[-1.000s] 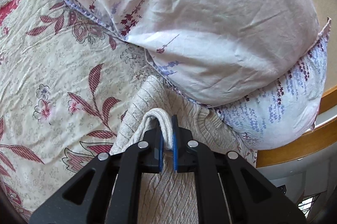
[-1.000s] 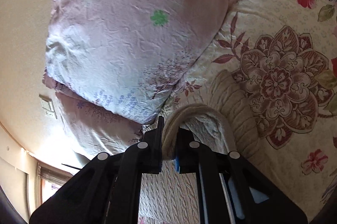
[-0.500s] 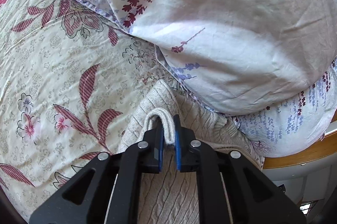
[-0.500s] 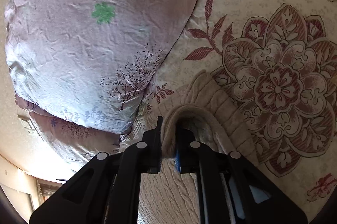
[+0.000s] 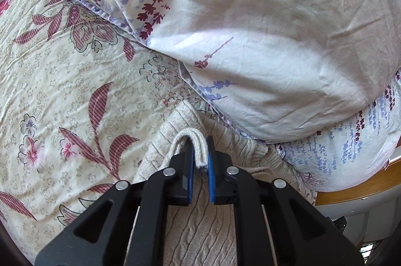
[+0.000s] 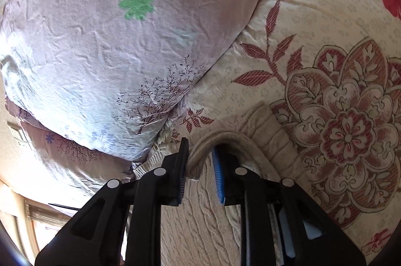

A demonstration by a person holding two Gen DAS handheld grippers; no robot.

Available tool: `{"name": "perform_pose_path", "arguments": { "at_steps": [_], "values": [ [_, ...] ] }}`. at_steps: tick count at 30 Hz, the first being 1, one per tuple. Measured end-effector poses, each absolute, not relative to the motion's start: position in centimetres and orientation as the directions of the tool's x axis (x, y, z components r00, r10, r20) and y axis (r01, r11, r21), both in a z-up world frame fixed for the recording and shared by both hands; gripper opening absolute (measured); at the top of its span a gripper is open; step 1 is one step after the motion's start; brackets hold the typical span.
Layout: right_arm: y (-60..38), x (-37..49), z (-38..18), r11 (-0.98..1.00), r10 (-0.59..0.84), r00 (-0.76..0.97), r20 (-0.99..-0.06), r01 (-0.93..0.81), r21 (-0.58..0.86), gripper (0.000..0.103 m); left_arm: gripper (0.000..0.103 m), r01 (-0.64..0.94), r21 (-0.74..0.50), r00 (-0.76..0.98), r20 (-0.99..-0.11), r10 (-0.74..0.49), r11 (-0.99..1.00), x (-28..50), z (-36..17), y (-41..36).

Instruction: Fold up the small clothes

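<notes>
A beige cable-knit sweater [image 5: 198, 228] lies on a floral bedspread [image 5: 62, 80], its far end against the pillows. My left gripper [image 5: 199, 160] holds a folded knit edge [image 5: 198, 140] between its blue pads, with the jaws slightly parted around it. My right gripper [image 6: 200, 160] has opened; the sweater's ribbed edge [image 6: 200, 155] drapes against the left pad while the right pad stands clear of it. The sweater [image 6: 200, 228] fills the space below the right gripper.
Two stacked pale floral pillows [image 5: 263, 28] lie just beyond the sweater; they also show in the right wrist view [image 6: 112, 53]. A wooden bed frame edge [image 5: 356, 190] runs at the right. A wall with a socket [image 6: 17, 135] is at the left.
Both grippers moved forward and down toward the pillows with the sweater edge. The right jaws went from shut on the edge to open; the left jaws loosened a little.
</notes>
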State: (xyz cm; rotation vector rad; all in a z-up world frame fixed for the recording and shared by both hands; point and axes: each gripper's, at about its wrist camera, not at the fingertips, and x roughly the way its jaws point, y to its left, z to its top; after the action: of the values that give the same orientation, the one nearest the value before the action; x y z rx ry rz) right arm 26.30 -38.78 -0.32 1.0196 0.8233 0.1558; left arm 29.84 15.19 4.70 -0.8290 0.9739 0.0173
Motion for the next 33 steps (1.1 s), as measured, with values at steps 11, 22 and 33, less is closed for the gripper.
{"name": "perform_pose_path", "arguments": {
  "at_steps": [11,22,33],
  "values": [
    [-40.0,26.0,-0.3,0.467,0.478,0.704,-0.525,0.303,0.831,0.042,0.085,-0.427,-0.633,0.620,-0.725,-0.300,0.646,30.1,5.9,16.9],
    [-36.9,24.1,4.8,0.727,0.390,0.714,-0.582,0.149,0.671,0.082,0.084,-0.185,-0.540,0.656,-0.690,-0.306,0.821,27.5,10.6,13.1],
    [-31.8,24.7,2.9,0.885,0.314,0.615,-0.723,0.087,0.458,0.082,0.085,-0.013,-0.226,0.526,-0.830,-0.185,0.974,27.6,7.0,4.4]
  ]
}}
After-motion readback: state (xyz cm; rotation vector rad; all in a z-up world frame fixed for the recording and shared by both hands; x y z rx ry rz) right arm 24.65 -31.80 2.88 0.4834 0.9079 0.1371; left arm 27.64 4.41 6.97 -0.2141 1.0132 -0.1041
